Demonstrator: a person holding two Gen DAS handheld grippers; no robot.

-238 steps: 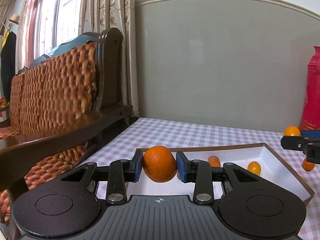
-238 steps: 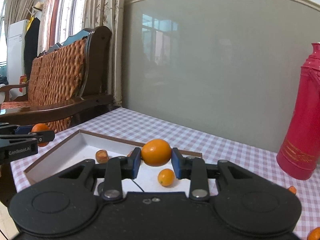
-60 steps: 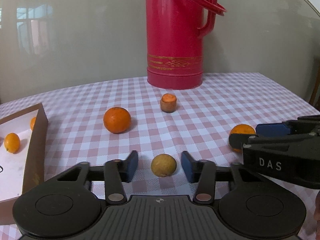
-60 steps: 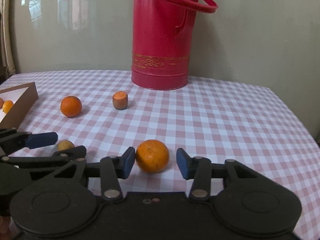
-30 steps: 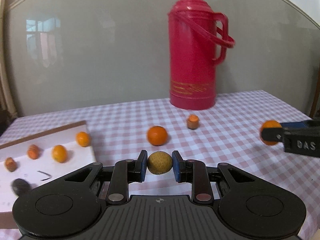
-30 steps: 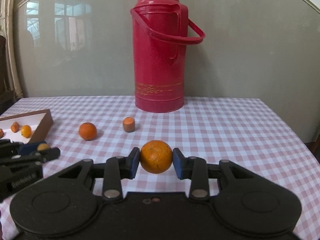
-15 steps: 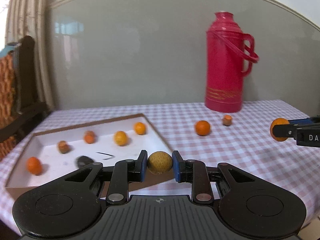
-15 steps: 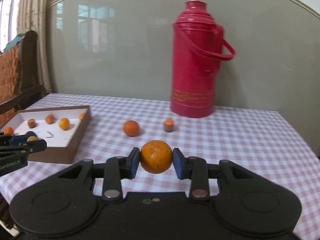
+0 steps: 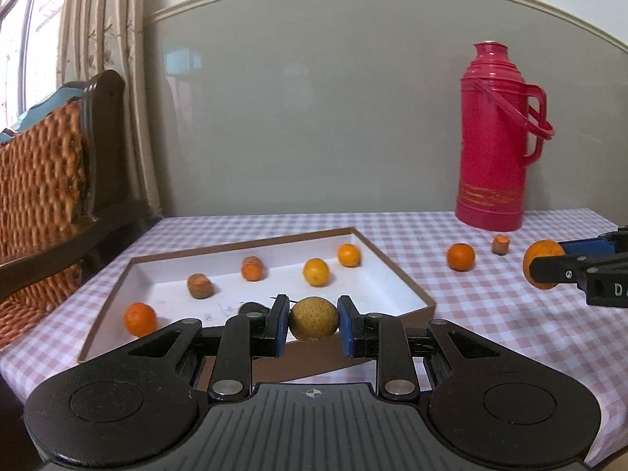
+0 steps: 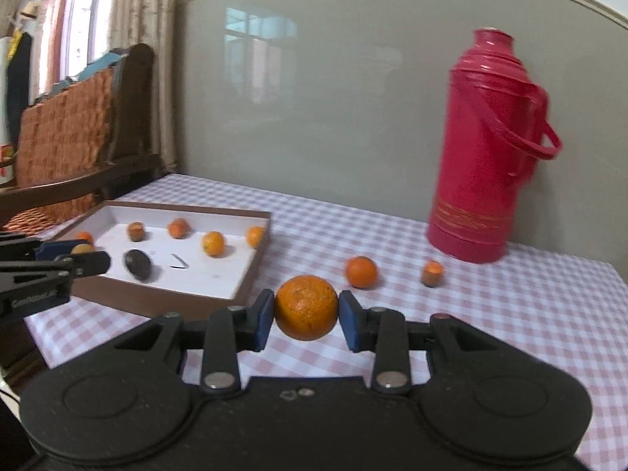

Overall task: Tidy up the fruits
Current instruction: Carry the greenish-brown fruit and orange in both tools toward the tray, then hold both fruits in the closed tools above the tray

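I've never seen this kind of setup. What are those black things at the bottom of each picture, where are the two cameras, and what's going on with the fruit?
No robot: a person carries handheld tongs in each hand, with a camera on each looking forward along its fingers. The left tongs grip a yellowish fruit; the right tongs grip an orange. Ahead on the checked tablecloth is a shallow box already holding fruit. An orange on the cloth, a small brown-orange piece and a red thermos stand outside it.

A glossy grey-green wall panel (image 9: 333, 117) (window reflections show on it); beige pleated curtains (image 9: 106, 78) beside a daylit window (image 10: 84, 19); a dark wooden woven-backed bench (image 9: 51, 180).
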